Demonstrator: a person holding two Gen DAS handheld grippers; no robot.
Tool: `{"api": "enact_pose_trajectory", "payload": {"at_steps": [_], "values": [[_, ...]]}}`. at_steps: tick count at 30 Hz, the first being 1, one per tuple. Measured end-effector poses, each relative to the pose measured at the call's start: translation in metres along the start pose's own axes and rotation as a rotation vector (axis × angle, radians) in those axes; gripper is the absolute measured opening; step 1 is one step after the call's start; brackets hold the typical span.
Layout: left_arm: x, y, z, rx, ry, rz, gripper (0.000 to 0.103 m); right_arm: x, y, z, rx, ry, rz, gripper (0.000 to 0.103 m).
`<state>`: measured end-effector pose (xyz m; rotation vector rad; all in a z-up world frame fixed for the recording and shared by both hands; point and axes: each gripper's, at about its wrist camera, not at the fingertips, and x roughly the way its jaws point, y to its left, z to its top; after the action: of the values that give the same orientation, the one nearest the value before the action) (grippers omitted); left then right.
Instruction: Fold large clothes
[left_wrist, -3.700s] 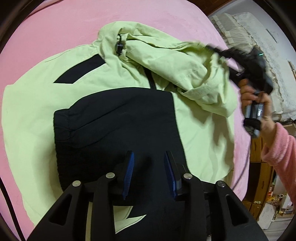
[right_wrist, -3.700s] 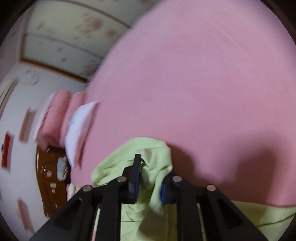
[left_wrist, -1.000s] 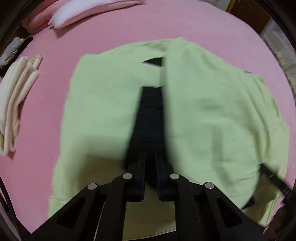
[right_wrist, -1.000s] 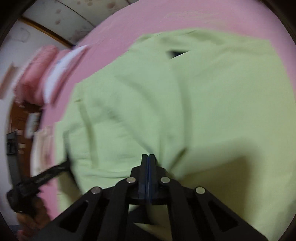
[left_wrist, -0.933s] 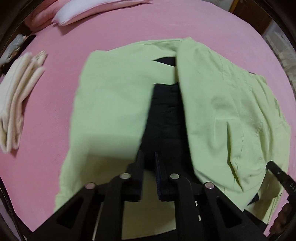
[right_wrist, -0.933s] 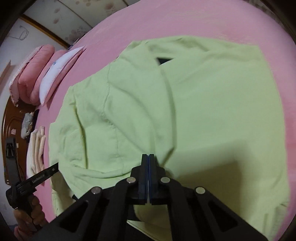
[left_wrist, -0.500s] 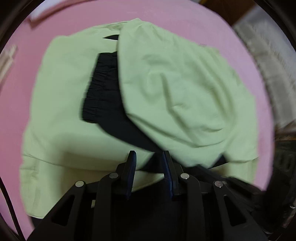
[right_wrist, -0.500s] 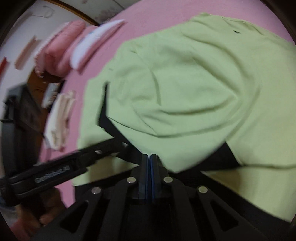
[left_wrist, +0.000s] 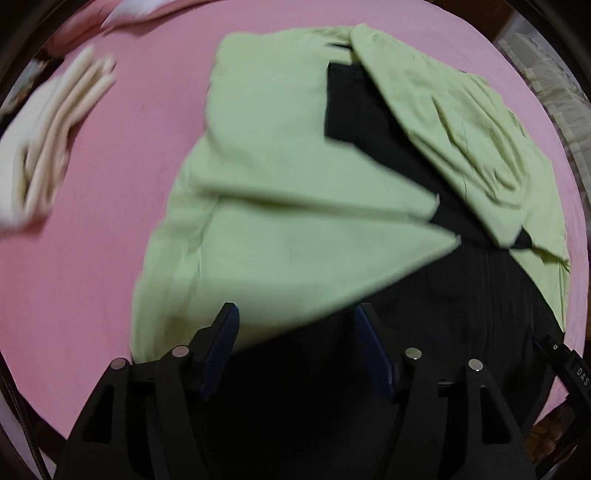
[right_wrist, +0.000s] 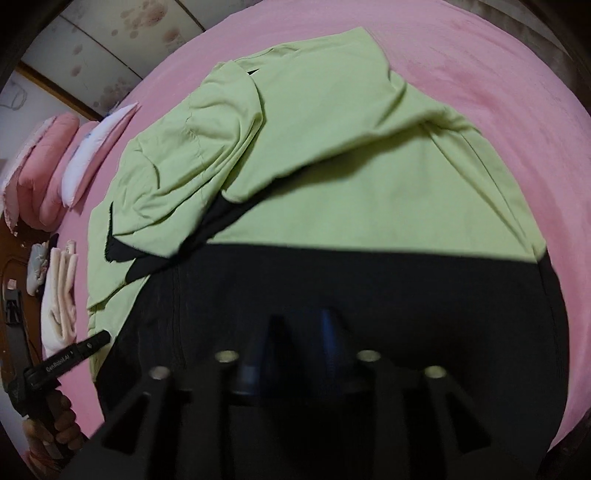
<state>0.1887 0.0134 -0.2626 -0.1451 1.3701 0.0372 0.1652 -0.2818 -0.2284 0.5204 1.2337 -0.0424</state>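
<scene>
A pink bed sheet (left_wrist: 110, 206) is spread over a wide bed and fills most of both views. In the right wrist view a pale wall (right_wrist: 122, 33) with faint flower marks and a wooden rail is seen beyond the far edge of the bed. In the left wrist view a lace-patterned cloth (left_wrist: 554, 88) is seen at the far right, off the sheet.

A light green and black jacket (left_wrist: 295, 192) is laid in the middle of the sheet. Its black lower part is nearest the cameras, and the green sleeves are folded in over the body, a black strip being left bare between them. A rumpled green fold (right_wrist: 192, 147) is piled on the left side in the right wrist view.

At the far left of the bed, pink pillows (right_wrist: 48, 162) and a white pillow (right_wrist: 96, 147) are stacked. Nearer, folded cream cloths (left_wrist: 48, 136) are laid on the sheet, well apart from the jacket.

The left gripper (left_wrist: 295, 325) is held above the near edge of the jacket; its jaws have just been opening and are spread wide, with no cloth pinched between them. The right gripper (right_wrist: 301, 325) is held over the black part; its jaws have just been opening too, a gap is seen between its blurred fingers, and nothing is clamped.
</scene>
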Motion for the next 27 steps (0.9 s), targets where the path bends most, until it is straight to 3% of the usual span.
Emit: {"api": "enact_pose_trajectory", "payload": {"at_steps": [1, 3, 7, 10, 16, 22, 27], "values": [[0.001, 0.000, -0.013, -0.008, 0.002, -0.003, 0.067, -0.003, 0.000, -0.010, 0.006, -0.007, 0.014, 0.052], [-0.001, -0.002, -0.035, -0.016, 0.002, -0.007, 0.068, -0.004, 0.005, -0.025, 0.000, -0.012, 0.011, 0.056], [-0.008, -0.015, -0.091, -0.013, 0.002, -0.004, 0.070, -0.013, 0.007, -0.056, -0.019, -0.018, 0.018, 0.057], [-0.018, -0.019, -0.128, -0.019, 0.000, 0.016, 0.073, -0.031, -0.001, -0.083, -0.009, -0.008, 0.072, 0.062], [-0.039, -0.023, -0.212, -0.084, -0.024, 0.016, 0.075, -0.081, -0.032, -0.131, 0.047, -0.082, 0.085, 0.068], [-0.038, 0.008, -0.258, -0.179, -0.036, -0.011, 0.076, -0.111, -0.068, -0.167, 0.052, -0.128, 0.077, 0.071], [-0.032, 0.030, -0.281, -0.237, -0.150, 0.022, 0.076, -0.118, -0.112, -0.192, 0.203, -0.198, 0.113, 0.071]]}}
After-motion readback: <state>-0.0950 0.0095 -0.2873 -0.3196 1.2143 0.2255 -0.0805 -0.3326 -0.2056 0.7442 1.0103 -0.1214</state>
